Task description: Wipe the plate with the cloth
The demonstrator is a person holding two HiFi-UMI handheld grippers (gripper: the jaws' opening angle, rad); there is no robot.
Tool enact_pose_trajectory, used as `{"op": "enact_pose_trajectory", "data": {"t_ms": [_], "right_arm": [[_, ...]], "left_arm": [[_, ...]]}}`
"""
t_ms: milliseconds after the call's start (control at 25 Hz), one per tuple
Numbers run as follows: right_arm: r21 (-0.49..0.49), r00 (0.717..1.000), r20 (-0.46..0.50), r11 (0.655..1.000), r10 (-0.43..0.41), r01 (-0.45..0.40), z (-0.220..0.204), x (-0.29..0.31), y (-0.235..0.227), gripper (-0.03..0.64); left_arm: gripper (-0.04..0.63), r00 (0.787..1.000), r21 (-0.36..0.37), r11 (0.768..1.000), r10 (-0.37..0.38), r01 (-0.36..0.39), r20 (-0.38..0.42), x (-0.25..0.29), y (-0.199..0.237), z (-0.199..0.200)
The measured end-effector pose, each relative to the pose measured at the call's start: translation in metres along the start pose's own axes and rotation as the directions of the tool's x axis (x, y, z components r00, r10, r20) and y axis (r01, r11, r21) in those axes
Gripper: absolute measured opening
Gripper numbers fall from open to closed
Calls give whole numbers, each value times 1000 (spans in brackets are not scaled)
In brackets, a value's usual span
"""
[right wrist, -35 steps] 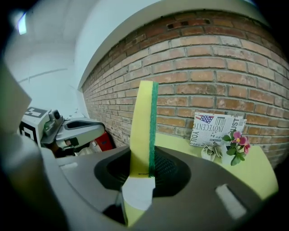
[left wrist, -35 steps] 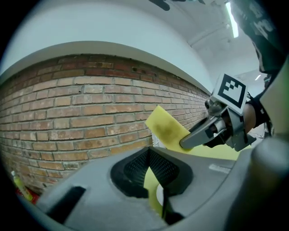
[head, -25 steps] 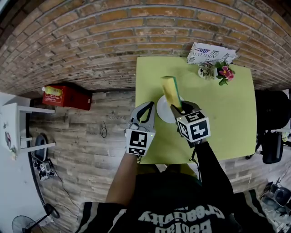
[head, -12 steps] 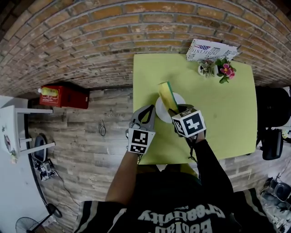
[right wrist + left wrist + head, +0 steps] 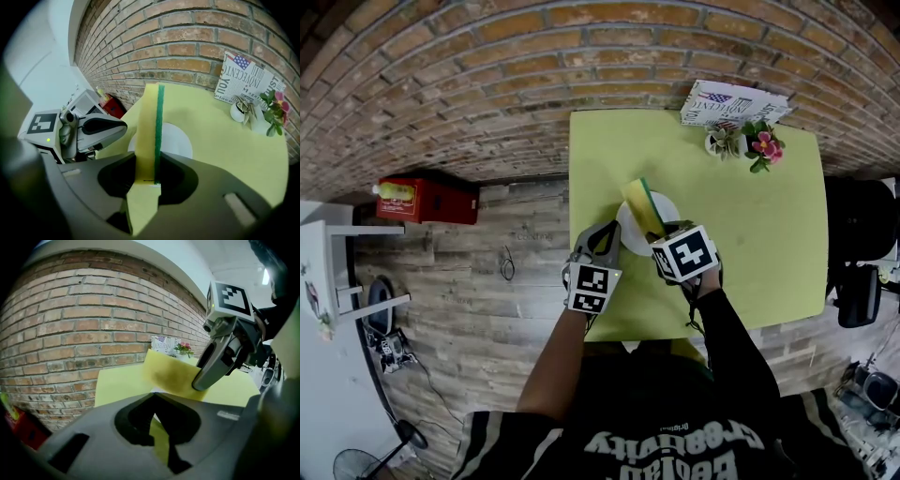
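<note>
A white plate (image 5: 630, 234) lies on the yellow-green table (image 5: 750, 244) near its left edge. My right gripper (image 5: 661, 228) is shut on a yellow sponge cloth with a green scouring face (image 5: 641, 205), held on edge just over the plate. In the right gripper view the cloth (image 5: 149, 126) stands upright between the jaws, with the plate (image 5: 177, 140) behind it. My left gripper (image 5: 604, 236) hovers at the plate's left rim, shut and holding nothing; it also shows in the right gripper view (image 5: 123, 126). From the left gripper view, the cloth (image 5: 168, 373) hangs from the right gripper (image 5: 198, 383).
At the table's far edge stand a printed card (image 5: 731, 103), a small white pot (image 5: 724, 143) and pink flowers (image 5: 764, 146). A brick wall runs behind. A red box (image 5: 427, 199) sits on the wood floor at left, a black chair (image 5: 862, 230) at right.
My right gripper has carried the cloth a little left and down toward the plate. The left gripper has stayed beside the plate's left rim.
</note>
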State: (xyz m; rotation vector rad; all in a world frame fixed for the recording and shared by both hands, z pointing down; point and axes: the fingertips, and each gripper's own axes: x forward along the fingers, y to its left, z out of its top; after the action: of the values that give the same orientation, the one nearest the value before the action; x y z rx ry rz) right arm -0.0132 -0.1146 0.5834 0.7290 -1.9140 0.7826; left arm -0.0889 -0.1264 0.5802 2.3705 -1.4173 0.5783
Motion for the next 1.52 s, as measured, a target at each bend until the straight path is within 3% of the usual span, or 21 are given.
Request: {"op": "enact_pose_trajectory", "data": {"t_ms": [400,640,1000,1320,1520], "right_arm": [[-7,998,-54,1000,22,-23,-6,9,6,124],[-15,996,-89,1000,12,-14,-8,15,4,124],[-18,992,-123,1000,10,-12,-12,21,5,126],[8,992,-125,1000,-4,5,-13,20,-4,126],[19,992,-126,1000,-9,12,-14,18,-9,126]], "left_arm": [[8,998,-42,999,-9,6,-58,10,-4,-27],[8,997,-10,1000,-8,7,-76,19,-1,-27],[7,999,-10,1000,1,-1,-34,15,0,-22],[6,993,-12,999,-33,31,-117,23,-4,-34],[6,995,-5,1000,-31,31,-94,23,-3,-30]]}}
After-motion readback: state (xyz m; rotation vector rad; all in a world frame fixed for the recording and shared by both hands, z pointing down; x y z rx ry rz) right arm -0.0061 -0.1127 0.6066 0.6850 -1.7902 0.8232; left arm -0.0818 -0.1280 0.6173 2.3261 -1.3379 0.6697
